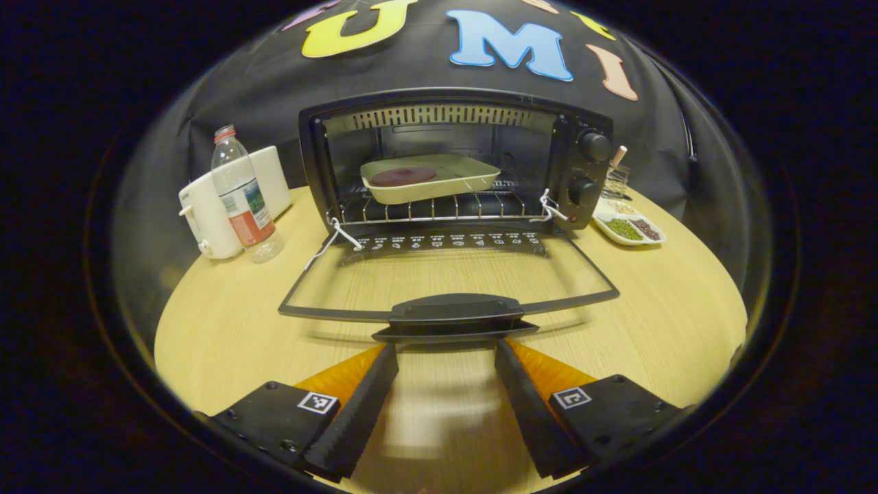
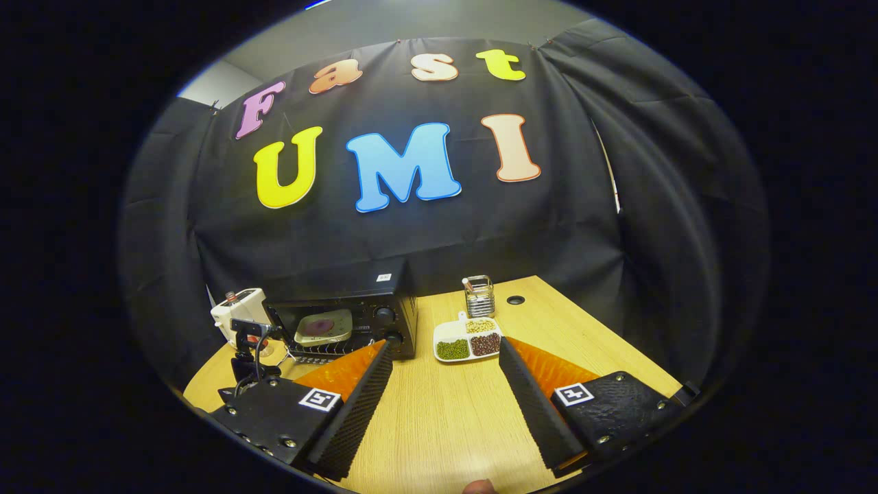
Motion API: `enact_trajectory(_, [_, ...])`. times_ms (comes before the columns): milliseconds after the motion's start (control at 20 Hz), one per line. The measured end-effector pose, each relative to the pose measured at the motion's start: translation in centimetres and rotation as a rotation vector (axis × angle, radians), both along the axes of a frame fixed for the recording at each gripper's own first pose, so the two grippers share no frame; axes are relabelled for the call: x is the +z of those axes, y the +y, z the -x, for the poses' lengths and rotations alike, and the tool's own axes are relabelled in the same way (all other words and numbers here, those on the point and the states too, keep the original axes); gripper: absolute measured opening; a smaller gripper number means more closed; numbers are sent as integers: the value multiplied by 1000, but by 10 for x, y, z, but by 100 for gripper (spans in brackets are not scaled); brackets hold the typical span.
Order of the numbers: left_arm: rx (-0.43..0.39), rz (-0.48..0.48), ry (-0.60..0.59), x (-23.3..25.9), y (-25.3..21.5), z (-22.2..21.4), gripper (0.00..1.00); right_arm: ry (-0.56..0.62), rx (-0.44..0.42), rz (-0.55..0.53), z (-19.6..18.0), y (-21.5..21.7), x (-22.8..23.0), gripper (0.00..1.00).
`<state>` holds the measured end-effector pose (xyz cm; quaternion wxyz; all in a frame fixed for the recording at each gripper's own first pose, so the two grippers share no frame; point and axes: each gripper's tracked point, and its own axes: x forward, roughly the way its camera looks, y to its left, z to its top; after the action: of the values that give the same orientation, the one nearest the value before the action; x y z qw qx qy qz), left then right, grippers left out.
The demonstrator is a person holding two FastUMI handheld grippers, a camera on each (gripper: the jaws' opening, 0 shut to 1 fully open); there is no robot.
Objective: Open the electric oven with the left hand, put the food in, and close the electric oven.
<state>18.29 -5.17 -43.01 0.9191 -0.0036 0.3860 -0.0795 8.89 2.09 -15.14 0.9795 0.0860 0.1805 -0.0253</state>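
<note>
The black electric oven (image 1: 453,161) stands at the back of the wooden table with its glass door (image 1: 449,278) folded down flat. On the wire rack inside rests a pale dish (image 1: 431,177) with a dark red round piece of food (image 1: 403,176). My left gripper (image 1: 446,353) is open, its fingertips just short of the door's handle (image 1: 454,317) and not touching it. In the right gripper view the right gripper (image 2: 446,351) is open and empty, held high above the table, with the oven (image 2: 346,326) far off at the lower left and the left gripper (image 2: 248,350) in front of it.
A water bottle (image 1: 241,195) and a white toaster (image 1: 219,202) stand left of the oven. A white divided dish of beans (image 1: 627,226) and a small wire holder (image 1: 616,180) sit to its right. The table (image 1: 651,302) has bare wood around the door.
</note>
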Motion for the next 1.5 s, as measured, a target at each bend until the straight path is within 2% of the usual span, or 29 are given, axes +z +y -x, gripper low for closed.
enact_trajectory(50, [5,-5,-2,3,0,2,98,-1,1,4,-1,1,1,98])
enact_trajectory(100, [5,-18,-2,6,0,1,100,-2,6,3,-1,4,1,98])
enact_trajectory(200, [-3,-45,-39,17,1,0,92,0,21,-3,-2,9,-1,98])
enact_trajectory(250, [-6,-49,-66,26,2,1,100,1,29,-4,-1,12,-1,98])
enact_trajectory(300, [-9,-48,-92,36,3,0,96,0,37,-5,-2,16,-2,98])
enact_trajectory(450, [-5,-19,-153,62,8,0,100,9,75,-10,-2,29,-5,98])
enact_trajectory(500, [1,-9,-172,70,9,-2,97,11,85,-8,-4,32,-6,98])
enact_trajectory(550, [5,-3,-195,78,9,-6,100,11,91,-8,-6,35,-6,98])
enact_trajectory(700, [17,9,-253,97,10,-16,97,8,108,-12,-10,40,-4,98])
enact_trajectory(800, [22,24,-269,105,8,-25,95,6,109,-7,-13,40,-3,98])
enact_trajectory(850, [23,32,-278,109,8,-29,100,7,108,-7,-13,39,-2,98])
enact_trajectory(900, [22,31,-287,112,7,-34,97,7,105,-8,-14,38,-3,98])
enact_trajectory(1200, [-4,14,-326,130,2,-61,97,11,78,-18,-7,28,-2,98])
enact_trajectory(1350, [-8,39,-375,160,-5,-65,100,-9,72,-10,-5,24,6,98])
enact_trajectory(1450, [-10,57,-417,188,-9,-59,97,-32,80,-14,-6,24,18,98])
enact_trajectory(1500, [-12,67,-441,204,-12,-54,100,-48,89,-16,-5,24,24,98])
